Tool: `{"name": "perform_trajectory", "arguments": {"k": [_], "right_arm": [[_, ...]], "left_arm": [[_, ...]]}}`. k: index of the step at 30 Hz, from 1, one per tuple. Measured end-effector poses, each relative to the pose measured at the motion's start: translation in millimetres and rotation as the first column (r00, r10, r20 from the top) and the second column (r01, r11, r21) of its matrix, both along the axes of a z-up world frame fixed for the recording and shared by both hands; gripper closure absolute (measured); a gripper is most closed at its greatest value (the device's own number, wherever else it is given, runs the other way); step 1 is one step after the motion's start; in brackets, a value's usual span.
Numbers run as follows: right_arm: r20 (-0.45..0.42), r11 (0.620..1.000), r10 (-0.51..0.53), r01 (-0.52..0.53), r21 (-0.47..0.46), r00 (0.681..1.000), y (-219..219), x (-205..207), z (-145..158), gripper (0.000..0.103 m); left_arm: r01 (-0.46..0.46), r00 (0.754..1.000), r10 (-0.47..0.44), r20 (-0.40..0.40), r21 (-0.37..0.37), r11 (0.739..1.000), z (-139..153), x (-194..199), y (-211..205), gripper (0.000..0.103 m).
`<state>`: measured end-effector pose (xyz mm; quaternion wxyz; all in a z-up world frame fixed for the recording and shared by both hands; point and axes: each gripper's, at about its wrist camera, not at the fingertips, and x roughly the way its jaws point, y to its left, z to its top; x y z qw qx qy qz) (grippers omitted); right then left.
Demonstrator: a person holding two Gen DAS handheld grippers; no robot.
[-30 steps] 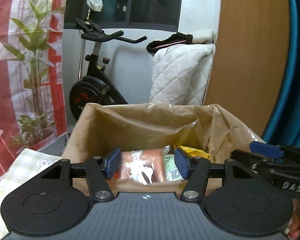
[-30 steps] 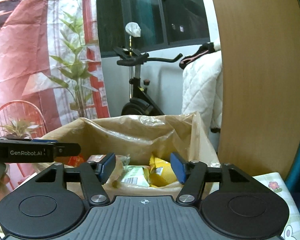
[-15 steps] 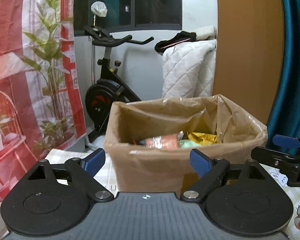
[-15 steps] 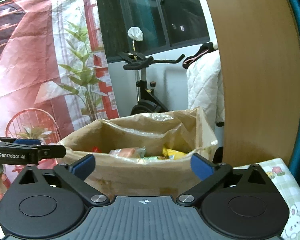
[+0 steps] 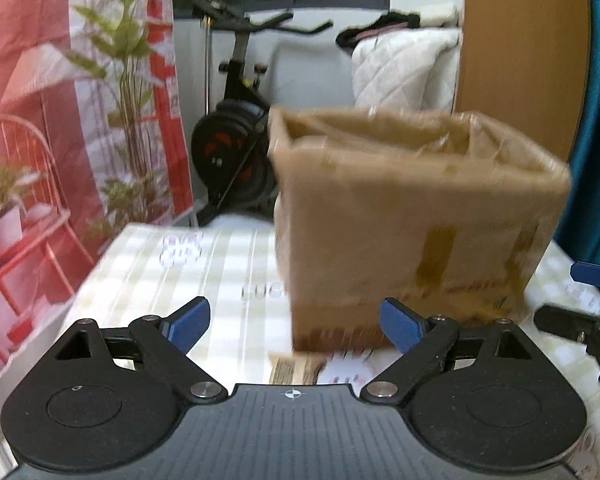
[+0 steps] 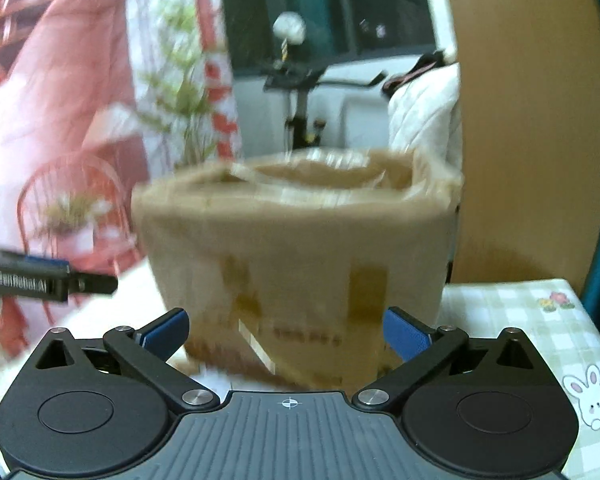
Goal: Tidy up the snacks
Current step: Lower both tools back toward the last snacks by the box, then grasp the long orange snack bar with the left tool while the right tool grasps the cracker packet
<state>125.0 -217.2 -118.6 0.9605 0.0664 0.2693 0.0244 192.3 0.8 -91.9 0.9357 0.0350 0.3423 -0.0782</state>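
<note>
Left gripper [image 5: 292, 322]: jaws are spread wide and nothing is held between the blue pads; low centre of the left wrist view.
Right gripper [image 6: 286, 334]: likewise spread wide and empty; low centre of the right wrist view.
Cardboard box [image 5: 416, 220]: stands on the checked tablecloth [image 5: 188, 280], centre right in the left wrist view; its contents cannot be seen from this low angle.
Snack packet [image 5: 296, 368]: a flat brownish wrapper is seen just below the box's near corner, blurred.
Step in hand: a next snack is judged to be sought; the packet is best approached low, with the pads squared to its edges.
Materials: box is matte brown card with tape strips and a crinkled clear liner at the rim; cloth is soft, pale green check.
</note>
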Motion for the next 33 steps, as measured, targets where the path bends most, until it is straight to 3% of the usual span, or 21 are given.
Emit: {"name": "perform_trajectory", "arguments": {"k": [4,9,13,15,20,22,26,33], "right_arm": [[-0.166,0.985,0.118,-0.137,-0.109,0.979,17.9,7.6,-30.4,0.001],[-0.342,0.937,0.224,-0.298,-0.183,0.912,38.6,12.8,-71.1,0.004],[-0.398,0.925,0.239,-0.332,-0.185,0.886,46.5,18.8,-94.0,0.010],[-0.398,0.934,0.237,-0.320,-0.157,0.887,43.7,25.6,-100.0,0.016],[-0.333,0.970,0.192,-0.229,-0.076,0.923,29.9,33.6,-105.2,0.022],[-0.303,0.977,0.167,-0.198,-0.075,0.938,24.3,34.4,-106.4,0.030],[-0.252,0.988,0.119,-0.140,-0.067,0.960,16.5,27.1,-108.6,0.057],[-0.176,0.996,0.062,-0.072,-0.053,0.982,10.4,8.5,-115.2,0.059]], "left_arm": [[-0.012,0.998,0.012,-0.056,0.011,1.000,-23.2,-1.3,13.0,0.010],[-0.017,0.994,0.018,-0.103,0.010,1.000,-44.7,-4.0,23.9,0.011],[-0.013,0.992,0.014,-0.129,0.006,1.000,-54.2,-4.5,27.7,0.011],[-0.009,0.991,0.010,-0.131,0.011,1.000,-58.0,-5.3,27.9,0.011],[-0.006,0.991,0.005,-0.133,-0.002,1.000,-65.5,-5.7,29.8,0.011],[-0.001,0.991,0.000,-0.134,-0.005,1.000,-69.0,-6.2,30.8,0.011],[0.014,0.991,-0.013,-0.131,0.003,1.000,-79.4,-1.5,32.2,0.013],[0.014,0.991,-0.015,-0.133,-0.009,1.000,-96.8,14.0,36.0,0.015]]}}
